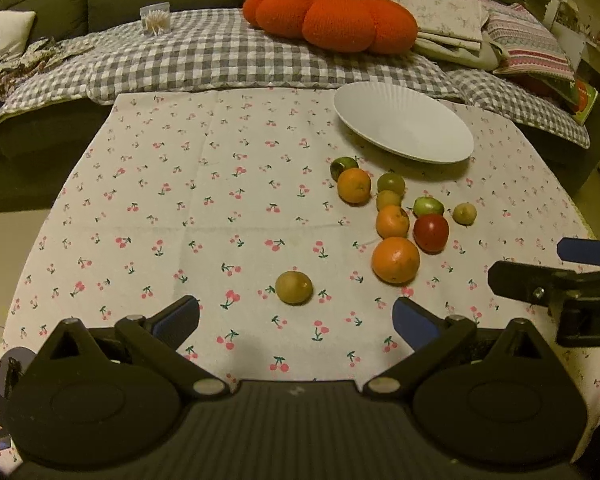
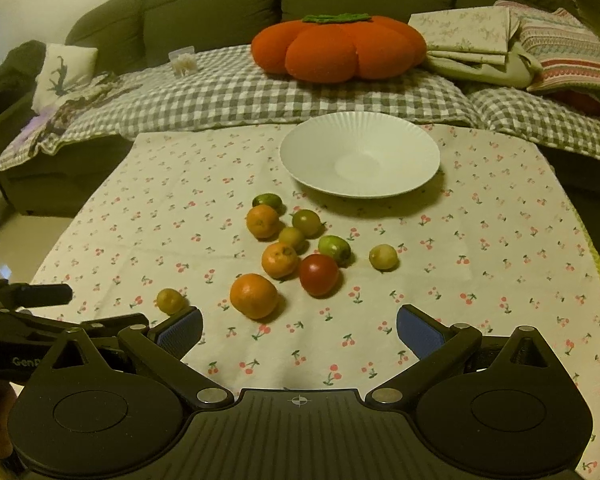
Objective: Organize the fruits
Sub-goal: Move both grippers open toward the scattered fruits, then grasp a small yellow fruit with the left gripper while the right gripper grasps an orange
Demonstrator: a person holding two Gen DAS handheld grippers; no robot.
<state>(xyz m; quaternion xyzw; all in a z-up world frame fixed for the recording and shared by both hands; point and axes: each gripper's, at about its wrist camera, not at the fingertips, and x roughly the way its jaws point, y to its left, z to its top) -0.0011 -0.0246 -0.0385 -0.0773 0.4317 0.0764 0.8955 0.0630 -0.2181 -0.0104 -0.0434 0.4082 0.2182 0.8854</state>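
Note:
Several fruits lie on a cherry-print tablecloth point(image 1: 220, 200): a large orange point(image 1: 395, 260), two smaller oranges point(image 1: 354, 186), a red tomato-like fruit point(image 1: 431, 233) and several small green-yellow fruits. One yellow-green fruit point(image 1: 294, 287) lies apart, just ahead of my open, empty left gripper point(image 1: 296, 320). An empty white plate point(image 1: 402, 122) stands behind the fruits. In the right wrist view my right gripper point(image 2: 300, 330) is open and empty, close in front of the large orange point(image 2: 254, 295) and the red fruit point(image 2: 318, 274); the plate point(image 2: 360, 154) is beyond.
A sofa with a grey checked blanket point(image 1: 228, 60), an orange pumpkin cushion point(image 1: 332, 18) and folded cloths point(image 1: 452, 24) stands behind the table. The right gripper's side shows at the right edge of the left wrist view point(image 1: 556, 280). The floor lies left of the table.

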